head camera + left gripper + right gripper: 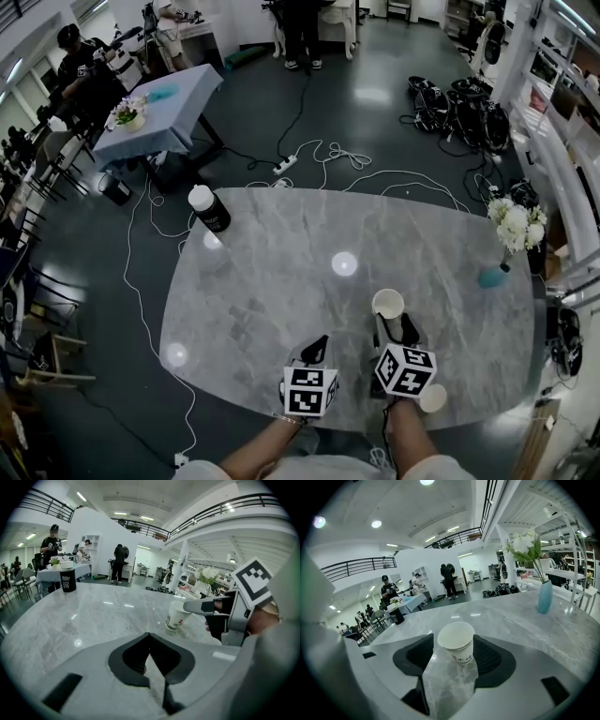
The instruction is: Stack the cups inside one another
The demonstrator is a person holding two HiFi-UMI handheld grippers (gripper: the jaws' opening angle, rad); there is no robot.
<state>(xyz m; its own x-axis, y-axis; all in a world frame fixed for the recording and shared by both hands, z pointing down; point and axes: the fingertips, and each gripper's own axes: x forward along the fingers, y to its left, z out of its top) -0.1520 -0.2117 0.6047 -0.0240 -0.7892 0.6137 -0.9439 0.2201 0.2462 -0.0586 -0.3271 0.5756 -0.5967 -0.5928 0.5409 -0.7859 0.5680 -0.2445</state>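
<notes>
Right gripper view: my right gripper (454, 646) clamps a paper cup (456, 638); left of that cup, my left gripper (149, 635) has its jaws pressed together, empty

One white paper cup (388, 304), mouth up, dark print on its side, sits slightly tilted at the near right, clasped between the jaws of the right gripper (454, 654), while a second white cup (432, 397) stands nearer, by the table (281, 281) edge.
</notes>
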